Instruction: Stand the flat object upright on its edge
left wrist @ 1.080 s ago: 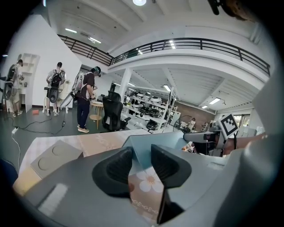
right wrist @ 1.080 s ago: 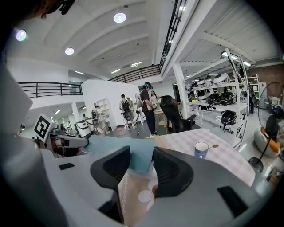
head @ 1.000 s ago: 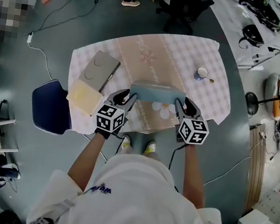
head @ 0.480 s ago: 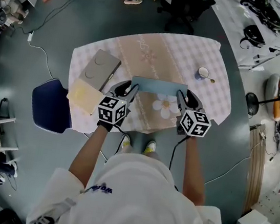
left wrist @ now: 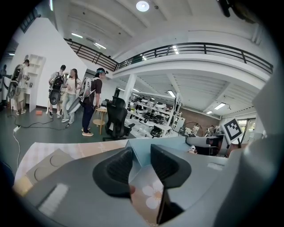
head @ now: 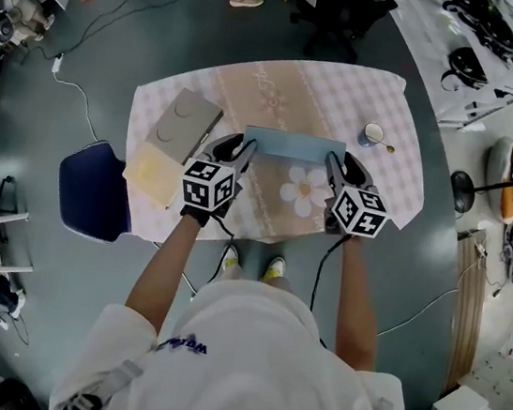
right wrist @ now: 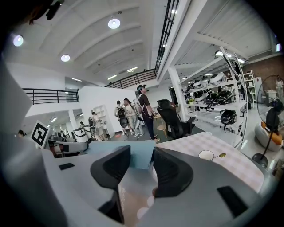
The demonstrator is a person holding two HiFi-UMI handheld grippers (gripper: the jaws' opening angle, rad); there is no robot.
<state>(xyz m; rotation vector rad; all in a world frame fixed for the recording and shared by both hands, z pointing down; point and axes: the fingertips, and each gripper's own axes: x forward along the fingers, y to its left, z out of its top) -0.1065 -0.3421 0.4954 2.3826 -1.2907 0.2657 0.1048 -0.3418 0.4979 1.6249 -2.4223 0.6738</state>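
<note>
The flat object is a light-blue board [head: 293,146] over the middle of the checked tablecloth [head: 282,89]. From the head view only its narrow top edge shows, so it stands nearly upright. My left gripper [head: 242,155] is shut on its left end, and my right gripper [head: 335,167] is shut on its right end. In the left gripper view the blue board [left wrist: 138,153] runs between the two dark pads of that gripper [left wrist: 141,162]. The right gripper view shows the board [right wrist: 140,155] pinched the same way by the right gripper [right wrist: 141,166]. Its lower edge is hidden.
A grey flat box [head: 182,125] and a yellow pad [head: 154,176] lie at the table's left. A white cup with a spoon [head: 371,134] stands at the right. A blue chair [head: 95,191] is beside the table's left corner. People stand far behind [left wrist: 75,95].
Both grippers have carried the blue board away from me across the table. From above it looks thinner now, and the flower print on the cloth has come into view.
</note>
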